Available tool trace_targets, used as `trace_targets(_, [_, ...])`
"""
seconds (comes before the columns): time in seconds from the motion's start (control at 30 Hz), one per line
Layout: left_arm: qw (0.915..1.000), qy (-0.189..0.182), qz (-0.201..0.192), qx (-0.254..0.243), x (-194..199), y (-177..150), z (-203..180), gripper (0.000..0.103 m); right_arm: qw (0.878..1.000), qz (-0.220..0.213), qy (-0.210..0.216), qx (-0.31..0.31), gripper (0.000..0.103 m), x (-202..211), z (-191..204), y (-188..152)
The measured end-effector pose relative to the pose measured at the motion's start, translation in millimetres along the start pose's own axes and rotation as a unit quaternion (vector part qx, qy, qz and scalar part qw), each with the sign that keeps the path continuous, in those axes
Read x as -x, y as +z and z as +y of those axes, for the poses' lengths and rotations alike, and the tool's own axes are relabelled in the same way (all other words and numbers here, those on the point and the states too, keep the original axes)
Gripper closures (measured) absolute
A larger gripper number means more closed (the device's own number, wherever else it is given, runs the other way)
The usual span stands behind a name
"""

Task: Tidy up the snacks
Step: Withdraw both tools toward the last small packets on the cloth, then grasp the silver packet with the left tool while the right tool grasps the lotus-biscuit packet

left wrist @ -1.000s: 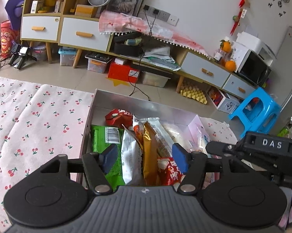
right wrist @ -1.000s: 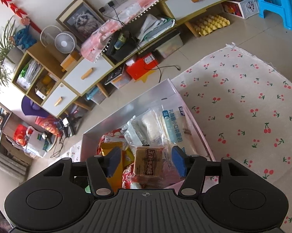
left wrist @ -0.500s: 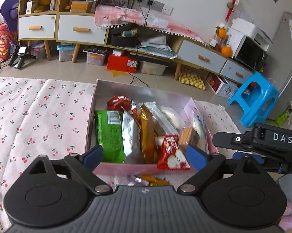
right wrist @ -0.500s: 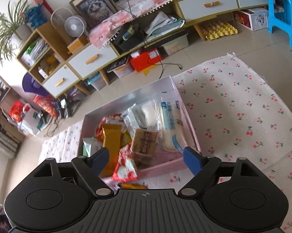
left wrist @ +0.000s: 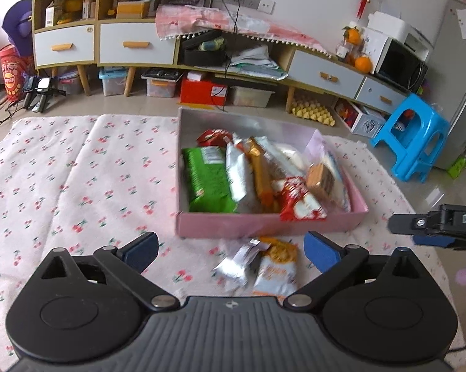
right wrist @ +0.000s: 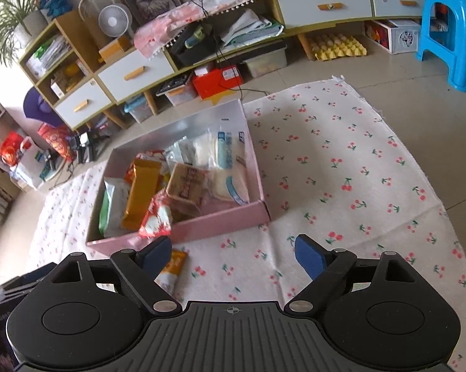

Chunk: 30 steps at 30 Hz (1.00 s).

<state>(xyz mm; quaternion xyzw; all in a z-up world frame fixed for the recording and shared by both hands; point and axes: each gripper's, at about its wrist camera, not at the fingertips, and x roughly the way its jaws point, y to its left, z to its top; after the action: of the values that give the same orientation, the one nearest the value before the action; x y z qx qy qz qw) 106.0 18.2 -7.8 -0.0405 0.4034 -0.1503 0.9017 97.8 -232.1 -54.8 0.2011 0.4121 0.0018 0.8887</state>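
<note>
A pink box (left wrist: 270, 223) on the cherry-print cloth holds several snack packs, among them a green pack (left wrist: 206, 179), a gold pack (left wrist: 261, 173), a red-and-white pack (left wrist: 299, 200) and a brown biscuit pack (left wrist: 321, 179). The box also shows in the right wrist view (right wrist: 220, 223). Two loose packs, one silver (left wrist: 240, 260) and one orange (left wrist: 276, 263), lie on the cloth in front of the box. My left gripper (left wrist: 230, 251) is open and empty above these loose packs. My right gripper (right wrist: 231, 254) is open and empty, right of the orange pack (right wrist: 172, 268).
The cherry-print cloth (left wrist: 78, 170) covers the floor around the box. A low cabinet (left wrist: 202, 49) with drawers and storage boxes lines the far wall. A blue stool (left wrist: 413, 136) stands at the right. The right gripper's body (left wrist: 437, 221) shows at the left view's right edge.
Both grippers have drawn back from the box and opened wide. The right gripper let go of the brown biscuit pack, which now lies in the box. The loose packs have come into view.
</note>
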Motion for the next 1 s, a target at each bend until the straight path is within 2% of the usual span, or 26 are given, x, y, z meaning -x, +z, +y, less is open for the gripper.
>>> trace_targets(0.47, [0.9981, 0.029, 0.004, -0.055, 10.6, -23.6, 24.8, 0.001, 0.995, 0.011, -0.021, 0.094, 0.014, -6.8, 13.9, -27.2])
trace_targets(0.67, [0.9960, 0.024, -0.008, -0.086, 0.1, -36.9, 25.7, 0.002, 0.994, 0.010, -0.020, 0.109, 0.014, -16.2, 22.4, -34.0])
trace_targets(0.77, [0.9932, 0.015, -0.015, -0.114, -5.8, -42.1, 20.8, 0.005, 0.992, 0.011, -0.018, 0.125, 0.014, -21.5, 29.9, -38.1])
trace_targets(0.87, [0.9902, 0.005, -0.021, -0.138, -13.0, -43.6, 14.2, 0.012, 0.990, 0.013, -0.019, 0.136, 0.014, -24.2, 36.6, -40.1])
trace_targets(1.0, [0.9914, -0.014, -0.018, -0.129, -23.9, -40.8, 8.8, 0.022, 0.991, 0.014, -0.017, 0.134, 0.014, -25.3, 38.0, -39.4])
